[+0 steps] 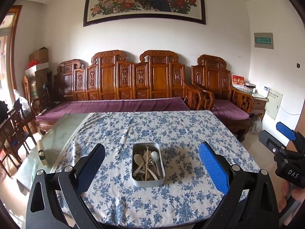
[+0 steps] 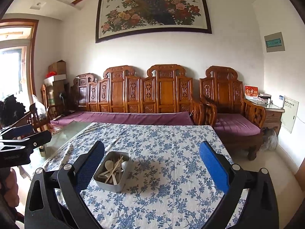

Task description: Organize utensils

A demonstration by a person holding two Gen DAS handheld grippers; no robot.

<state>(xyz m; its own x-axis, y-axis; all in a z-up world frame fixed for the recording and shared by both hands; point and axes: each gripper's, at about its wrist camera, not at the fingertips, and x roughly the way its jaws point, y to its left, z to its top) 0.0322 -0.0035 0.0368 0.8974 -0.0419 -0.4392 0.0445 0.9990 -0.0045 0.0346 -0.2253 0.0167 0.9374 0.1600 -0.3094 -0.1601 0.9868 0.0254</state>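
Left wrist view: metal tin [image 1: 148, 181] of utensils [image 1: 146, 162] lies between spread left tongs [image 1: 150, 164].

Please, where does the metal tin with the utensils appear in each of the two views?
Left wrist view: the metal tin sits at lower centre, between the open left tongs.
Right wrist view: it lies left of centre, next to the left finger of the open right tongs.
Shared landmark: the peacock painting on the wall.
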